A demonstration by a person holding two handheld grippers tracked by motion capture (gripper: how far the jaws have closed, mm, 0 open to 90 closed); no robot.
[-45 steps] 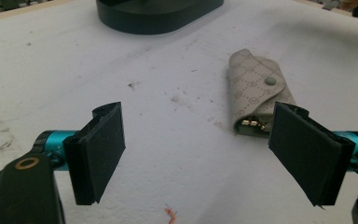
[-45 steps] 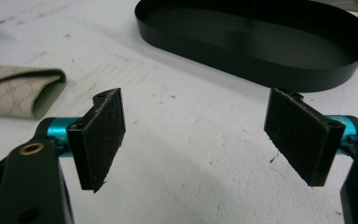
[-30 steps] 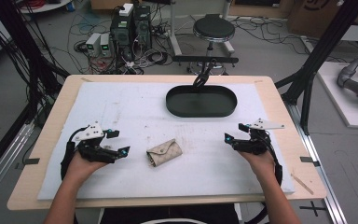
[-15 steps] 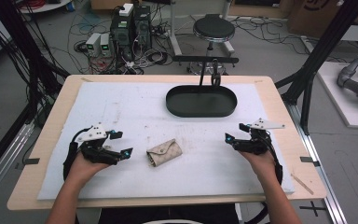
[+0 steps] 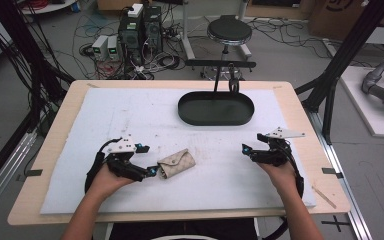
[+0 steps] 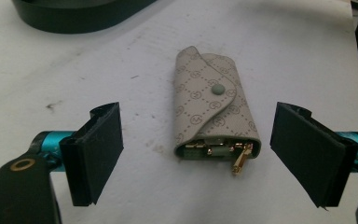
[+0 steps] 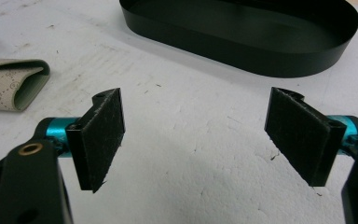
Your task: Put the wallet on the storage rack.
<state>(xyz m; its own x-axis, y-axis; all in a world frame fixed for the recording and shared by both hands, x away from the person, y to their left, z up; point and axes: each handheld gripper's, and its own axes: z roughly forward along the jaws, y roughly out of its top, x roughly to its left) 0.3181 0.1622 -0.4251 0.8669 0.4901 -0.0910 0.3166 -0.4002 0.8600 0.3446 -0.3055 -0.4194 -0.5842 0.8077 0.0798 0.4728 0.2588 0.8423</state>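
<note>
Moved up against the key pouch [image 5: 176,163], the left tool [image 5: 152,171] has just been opening wider around it, ungripped; the right tool [image 5: 245,149] is held open.

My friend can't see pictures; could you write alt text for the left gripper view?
A beige monogram-patterned key pouch with a snap flap lies on the white table, between the left gripper's open black jaws, untouched.

A wooden table [image 5: 60,130] carries a white mat [image 5: 145,120], on it a beige key pouch [image 5: 176,163] (snap-flapped) and a black oval tray [image 5: 216,119].
</note>
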